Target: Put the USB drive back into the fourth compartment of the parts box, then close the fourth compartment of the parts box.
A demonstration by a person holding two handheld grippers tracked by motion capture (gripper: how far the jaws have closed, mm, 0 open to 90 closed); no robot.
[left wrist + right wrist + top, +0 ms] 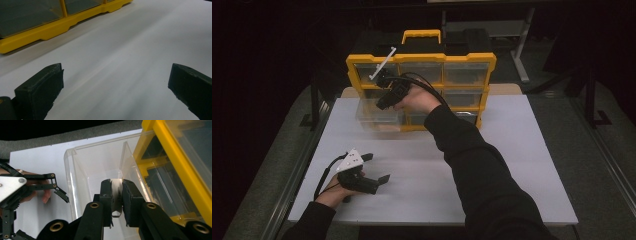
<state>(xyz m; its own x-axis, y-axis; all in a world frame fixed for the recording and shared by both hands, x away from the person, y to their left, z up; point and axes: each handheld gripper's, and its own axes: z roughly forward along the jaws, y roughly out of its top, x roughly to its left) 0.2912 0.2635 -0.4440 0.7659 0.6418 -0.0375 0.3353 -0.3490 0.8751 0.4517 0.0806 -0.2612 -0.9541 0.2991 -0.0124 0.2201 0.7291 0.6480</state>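
A yellow drawer organizer (469, 62) with clear drawers stands at the back of the white table (492, 175). One clear drawer (377, 119) is pulled out at its lower left and looks bare inside (95, 162). My right gripper (382, 104) hangs over this drawer. In the right gripper view it (117, 192) is shut on a thin shiny metal piece (116, 202), held above the drawer's inside. My left gripper (378, 167) rests low near the table's front left, jaws wide apart (115, 82) with nothing between them; it also appears beside the drawer (60, 187).
The organizer has a yellow carry handle (422, 35) on top, and its yellow base (50, 27) runs along the far side of the table. Bare white table lies between the two grippers and to the right. Dark floor and a frame surround the table.
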